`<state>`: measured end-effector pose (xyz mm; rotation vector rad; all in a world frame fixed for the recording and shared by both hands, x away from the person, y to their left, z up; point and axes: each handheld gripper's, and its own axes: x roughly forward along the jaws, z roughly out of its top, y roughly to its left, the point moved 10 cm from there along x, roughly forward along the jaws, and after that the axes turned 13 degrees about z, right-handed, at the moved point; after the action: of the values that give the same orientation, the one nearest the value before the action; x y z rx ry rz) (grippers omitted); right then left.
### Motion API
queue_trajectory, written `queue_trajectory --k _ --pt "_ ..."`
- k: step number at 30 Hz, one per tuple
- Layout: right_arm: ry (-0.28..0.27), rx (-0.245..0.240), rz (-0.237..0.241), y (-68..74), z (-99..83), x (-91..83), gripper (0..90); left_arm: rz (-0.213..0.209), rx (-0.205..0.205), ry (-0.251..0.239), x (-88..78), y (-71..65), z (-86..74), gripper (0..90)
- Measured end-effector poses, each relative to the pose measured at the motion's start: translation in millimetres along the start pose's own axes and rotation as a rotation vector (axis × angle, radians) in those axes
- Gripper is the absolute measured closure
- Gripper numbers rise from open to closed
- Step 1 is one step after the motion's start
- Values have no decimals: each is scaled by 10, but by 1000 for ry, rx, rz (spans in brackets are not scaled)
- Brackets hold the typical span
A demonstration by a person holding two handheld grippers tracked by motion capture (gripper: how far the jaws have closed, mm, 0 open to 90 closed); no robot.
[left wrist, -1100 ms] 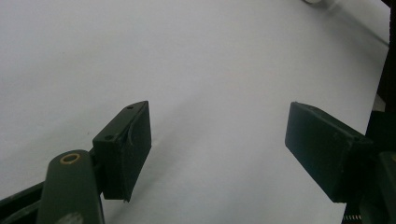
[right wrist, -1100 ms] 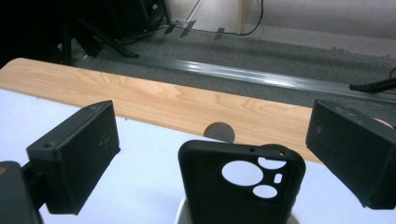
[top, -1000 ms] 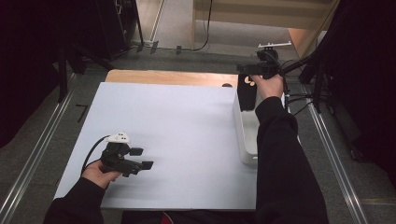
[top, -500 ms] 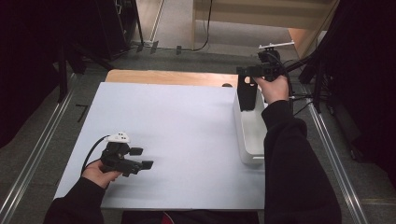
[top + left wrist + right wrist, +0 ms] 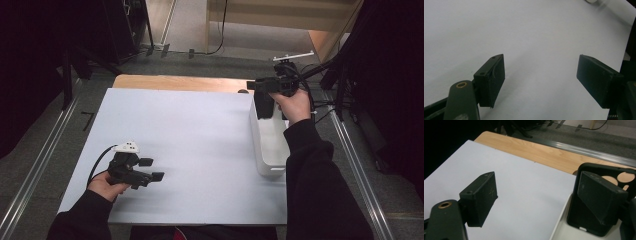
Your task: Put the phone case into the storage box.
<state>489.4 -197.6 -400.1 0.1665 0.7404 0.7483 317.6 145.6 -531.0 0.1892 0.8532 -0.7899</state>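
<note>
Phone case (image 5: 596, 202), black, standing upright with its long axis vertical, beside one pad of the right hand-held gripper (image 5: 263, 95); the jaws have just been closing, yet the other pad stands clear, so nothing is clamped. It rises from the white tray (image 5: 270, 150) at the tabletop's (image 5: 200, 140) far right edge. Left hand-held gripper (image 5: 150, 169), released, idles near the front left corner, well apart.

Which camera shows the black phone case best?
The right gripper view: the case stands close up in the white tray, camera cutouts visible. The high view shows it small and dark. The left gripper view shows bare table.
</note>
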Motion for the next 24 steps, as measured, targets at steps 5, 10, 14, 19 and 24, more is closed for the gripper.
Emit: queue_trajectory --k 5,10,14,19,24 --pt "1 -8 29 117 -82 -37 143 -3 -6 2 3 3 -3 224" --pt "13 -25 59 229 -194 -58 143 -4 -9 -1 1 4 0 224" --pt "16 -37 84 291 -279 -70 143 -5 -9 0 0 8 1 224" --pt "32 -57 104 356 -421 -56 143 -4 -13 -6 -3 12 9 224" --pt "48 -84 119 421 -544 -38 144 -2 -11 -1 -7 22 5 224"
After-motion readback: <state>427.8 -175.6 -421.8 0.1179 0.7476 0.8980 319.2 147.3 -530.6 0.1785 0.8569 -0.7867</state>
